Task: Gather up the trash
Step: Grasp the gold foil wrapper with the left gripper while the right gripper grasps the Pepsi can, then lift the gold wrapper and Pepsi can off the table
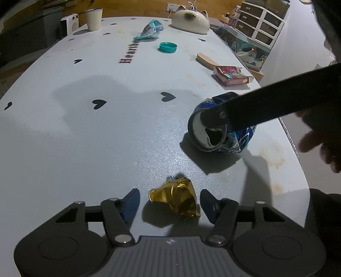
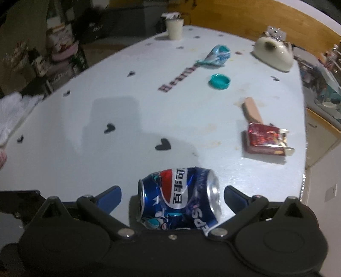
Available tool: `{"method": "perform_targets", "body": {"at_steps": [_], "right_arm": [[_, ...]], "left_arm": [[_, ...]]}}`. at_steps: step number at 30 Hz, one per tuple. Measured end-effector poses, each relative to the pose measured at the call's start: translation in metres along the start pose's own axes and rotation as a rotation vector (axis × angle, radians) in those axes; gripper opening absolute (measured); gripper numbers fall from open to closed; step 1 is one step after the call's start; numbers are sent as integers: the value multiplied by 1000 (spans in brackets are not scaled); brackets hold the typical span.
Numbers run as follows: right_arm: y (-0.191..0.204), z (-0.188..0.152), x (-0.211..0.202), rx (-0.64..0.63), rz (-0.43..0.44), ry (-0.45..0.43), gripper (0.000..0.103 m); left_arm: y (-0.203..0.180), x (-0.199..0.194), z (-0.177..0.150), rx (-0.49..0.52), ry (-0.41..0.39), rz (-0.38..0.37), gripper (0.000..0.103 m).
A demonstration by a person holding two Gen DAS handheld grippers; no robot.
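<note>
White table (image 1: 89, 132) with rounded corners, printed with scattered black hearts and the word "Heartbeat", faintly stained near its right edge. Lying on it: crumpled gold foil wrapper (image 1: 175, 199) at the near edge; dented blue soda can (image 2: 178, 199) on its side; opened red card box (image 2: 266, 138) overlapping a tan flat stick (image 2: 252, 109); teal bottle cap (image 1: 168, 47); crumpled teal-and-white wrapper (image 1: 150, 29); cream cup (image 1: 93, 18), upright at the far left; cream cat-shaped object (image 1: 190, 21) at the far edge
</note>
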State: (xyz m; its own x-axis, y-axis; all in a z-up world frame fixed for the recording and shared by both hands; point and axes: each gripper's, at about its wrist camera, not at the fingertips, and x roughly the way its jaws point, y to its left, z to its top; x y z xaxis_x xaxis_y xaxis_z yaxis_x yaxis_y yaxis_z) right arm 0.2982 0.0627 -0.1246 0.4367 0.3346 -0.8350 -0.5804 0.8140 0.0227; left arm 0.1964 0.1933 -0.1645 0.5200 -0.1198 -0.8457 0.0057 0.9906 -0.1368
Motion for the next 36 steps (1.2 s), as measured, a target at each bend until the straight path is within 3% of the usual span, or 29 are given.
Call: {"method": "perform_targets", "body": {"at_steps": [6,10,13,14,15,23,29,30,36], "right_arm": [[4,3,22,-33,-37,81,103],[-3,0,23,13,-22,88,103],[-6,-2,20,32,-1,87,88],[-6,-3,19,38,-1,85,87],[-6,-3,19,45,-3,83,87],[-6,-13,7,63,-1,58,78],[-7,-22,-5,84,3,36,78],[-8,-23,-7,91,4,33,78],[-12,-30,-14,113,4,25,77]], "left_arm": [[1,-2,-1,-12,-4,-12,47],[1,-2,-2,-25,-4,-34,45],[5,-3,-3,-55,-3,-58,41],[6,-3,-3,-68,-3,-67,39],[7,-4,-3,-79,-3,-75,22],[16,-11,-3,-132,-24,-73,21],[22,-15,0,-159,-41,-66,20],[23,-16,0,-165,-42,-65,13],[27,-14,0,-187,-28,-74,14]]}}
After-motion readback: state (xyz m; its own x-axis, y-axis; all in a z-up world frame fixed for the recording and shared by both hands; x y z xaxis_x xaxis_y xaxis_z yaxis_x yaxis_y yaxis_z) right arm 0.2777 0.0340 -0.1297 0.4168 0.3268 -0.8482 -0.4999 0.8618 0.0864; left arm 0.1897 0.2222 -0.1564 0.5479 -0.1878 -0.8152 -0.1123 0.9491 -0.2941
